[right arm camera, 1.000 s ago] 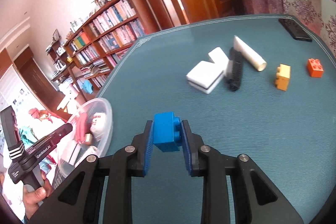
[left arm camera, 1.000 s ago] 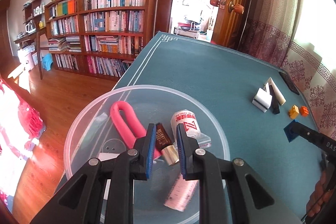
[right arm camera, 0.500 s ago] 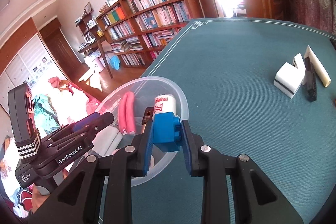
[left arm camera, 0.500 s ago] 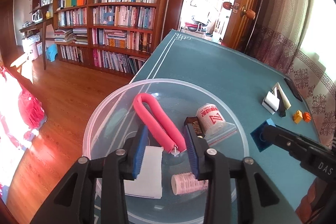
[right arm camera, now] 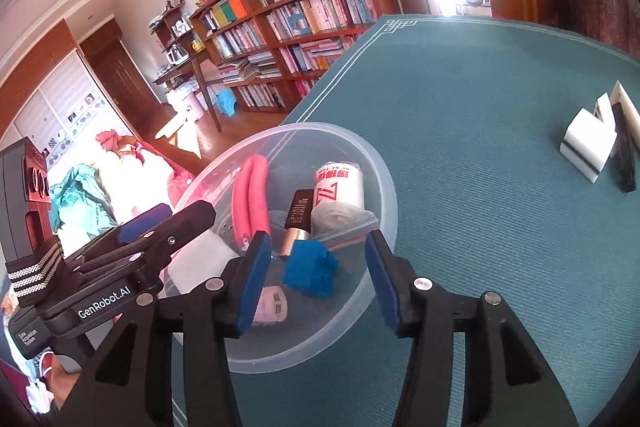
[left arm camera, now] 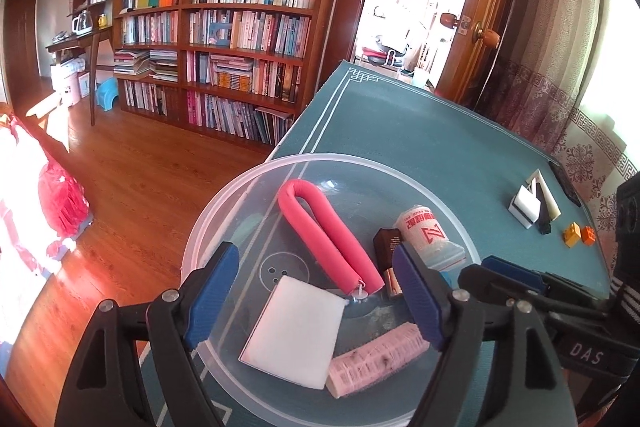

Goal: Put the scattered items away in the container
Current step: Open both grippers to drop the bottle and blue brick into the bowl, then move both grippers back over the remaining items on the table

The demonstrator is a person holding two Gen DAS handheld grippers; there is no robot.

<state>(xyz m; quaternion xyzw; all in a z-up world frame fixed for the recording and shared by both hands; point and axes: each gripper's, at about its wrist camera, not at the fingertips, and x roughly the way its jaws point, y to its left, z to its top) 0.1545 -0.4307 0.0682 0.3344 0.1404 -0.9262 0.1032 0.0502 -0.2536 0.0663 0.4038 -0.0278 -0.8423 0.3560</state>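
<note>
The clear round plastic container (right arm camera: 372, 163) sits at the worktop's left edge, on the teal cloth-covered worktop (right arm camera: 500, 227), with part of its rim hanging past that edge over the wooden floor (left arm camera: 132, 179). Inside it, in the right wrist view, a blue toy building brick (right arm camera: 310, 269) lies loose near the rim closest to the camera, between the spread fingers of the right gripper (right arm camera: 312, 277), which touch nothing. Just beyond the brick lie a dark brown tube with a gold cap (right arm camera: 298, 219), a white roll with red printing in a clear bag (right arm camera: 340, 189), a bent pink foam tube (right arm camera: 252, 195), a flat white rectangular pad (left arm camera: 296, 333) and a pale pink cylinder (left arm camera: 378, 359). The left gripper (left arm camera: 316, 301) hovers over the container from the near side, its blue-padded fingers wide apart and empty. Farther along the worktop, towards its right edge and well apart from the container, stand a white foam block with a black stripe (right arm camera: 586, 147), a black bar (right arm camera: 624, 155) and a cream-coloured stick (left arm camera: 548, 197), all close together. Near them lie a small yellow brick (left arm camera: 572, 235) and a small orange brick (left arm camera: 588, 235), side by side. A tall wooden bookcase full of books (left arm camera: 224, 39) stands against the wall past the worktop's far left corner.
</note>
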